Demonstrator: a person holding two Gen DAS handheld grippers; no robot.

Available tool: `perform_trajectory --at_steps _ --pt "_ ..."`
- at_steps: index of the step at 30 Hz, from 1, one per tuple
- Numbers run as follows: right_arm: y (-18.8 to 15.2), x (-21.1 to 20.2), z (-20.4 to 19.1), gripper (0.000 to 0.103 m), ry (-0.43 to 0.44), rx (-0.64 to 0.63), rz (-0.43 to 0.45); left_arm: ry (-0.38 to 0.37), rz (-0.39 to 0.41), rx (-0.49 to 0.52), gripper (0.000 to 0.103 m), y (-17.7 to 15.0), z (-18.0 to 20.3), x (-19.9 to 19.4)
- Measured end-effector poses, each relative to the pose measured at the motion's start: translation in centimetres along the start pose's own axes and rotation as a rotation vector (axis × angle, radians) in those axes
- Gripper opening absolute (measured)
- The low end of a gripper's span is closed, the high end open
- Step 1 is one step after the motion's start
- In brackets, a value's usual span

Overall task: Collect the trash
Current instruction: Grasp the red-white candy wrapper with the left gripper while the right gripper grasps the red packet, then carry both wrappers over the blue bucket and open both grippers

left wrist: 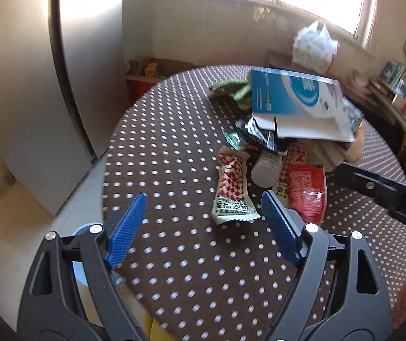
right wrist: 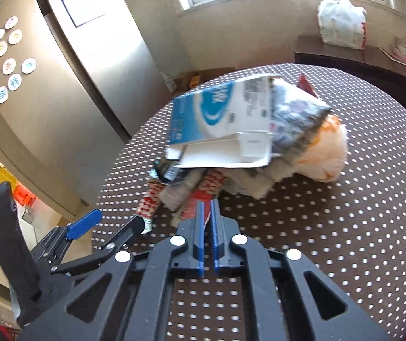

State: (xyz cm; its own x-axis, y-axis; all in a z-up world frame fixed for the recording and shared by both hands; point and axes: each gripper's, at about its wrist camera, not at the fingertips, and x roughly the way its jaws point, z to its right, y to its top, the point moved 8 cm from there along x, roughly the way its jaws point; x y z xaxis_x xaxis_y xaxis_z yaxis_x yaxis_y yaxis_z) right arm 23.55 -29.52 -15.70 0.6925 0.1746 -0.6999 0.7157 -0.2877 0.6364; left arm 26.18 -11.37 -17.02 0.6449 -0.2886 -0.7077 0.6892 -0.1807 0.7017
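On the round table (left wrist: 174,270) with its brown, white-dotted cloth: one heap of trash, comprising a blue-and-white carton (left wrist: 293,99) on top, dark foil wrappers (left wrist: 259,135), a red-checked sauce packet (left wrist: 232,191), a red sachet (left wrist: 306,193), a pale small bottle (left wrist: 266,167) and an orange-printed plastic bag (right wrist: 328,153). Left gripper (left wrist: 203,207): jaws spread wide, empty, hovering above the cloth; the checked packet lies just ahead, nearer the right-hand blue pad (left wrist: 279,224) than the other. Right gripper (right wrist: 207,213): jaws nearly together, apparently pinching the near edge of the red sachet, though blur leaves the contact uncertain. Step in hand, by judgement: draw the sachet free. Recommended handling: pull low and slowly toward the table edge so the carton stays put; centre the left jaws over the checked packet before closing.
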Motion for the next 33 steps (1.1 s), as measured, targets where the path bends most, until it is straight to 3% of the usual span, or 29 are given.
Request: perform_trajectory --at_steps 2,3,4,5,6,13,15,16,17,23,33 --pt "-0.1 0.4 0.6 0.012 -0.004 0.021 -0.019 -0.013 -0.028 0.025 0.079 -0.2 0.8 1.1" --pt "-0.3 0.6 1.1 0.021 0.001 0.039 -0.039 0.011 -0.022 0.035 0.067 -0.1 0.8 1.3" --pt "-0.3 0.8 1.5 0.047 0.002 0.053 -0.054 0.05 -0.014 0.06 0.041 0.0 0.9 1.4" --pt "-0.5 1.0 1.9 0.064 -0.004 0.064 -0.064 0.056 -0.008 0.077 0.032 0.1 1.0 1.4" --pt "-0.5 1.1 2.2 0.065 -0.017 0.067 -0.058 0.043 -0.015 0.081 0.031 0.2 1.2 1.3" --pt "-1.2 2.4 0.1 0.061 0.019 -0.038 -0.083 0.009 -0.035 0.04 0.03 -0.2 -0.2 -0.2" --pt "-1.9 3.1 -0.8 0.033 0.036 -0.059 -0.116 0.016 -0.036 0.032 0.03 -0.6 -0.6 -0.6" --pt "-2.1 3.4 -1.0 0.024 0.034 -0.074 -0.117 0.019 -0.038 0.026 0.03 -0.6 -0.7 -0.7" --pt "-2.1 3.4 -1.2 0.021 0.026 -0.086 -0.108 0.019 -0.039 0.018 0.03 -0.8 -0.9 -0.9" --pt "-2.0 2.3 -0.5 0.018 0.021 -0.054 -0.076 0.026 -0.036 -0.002 0.03 -1.7 -1.4 -1.7" --pt "-1.7 -1.0 -2.9 0.017 0.056 -0.076 -0.002 0.063 -0.012 -0.043 0.03 -2.1 -3.2 -3.4"
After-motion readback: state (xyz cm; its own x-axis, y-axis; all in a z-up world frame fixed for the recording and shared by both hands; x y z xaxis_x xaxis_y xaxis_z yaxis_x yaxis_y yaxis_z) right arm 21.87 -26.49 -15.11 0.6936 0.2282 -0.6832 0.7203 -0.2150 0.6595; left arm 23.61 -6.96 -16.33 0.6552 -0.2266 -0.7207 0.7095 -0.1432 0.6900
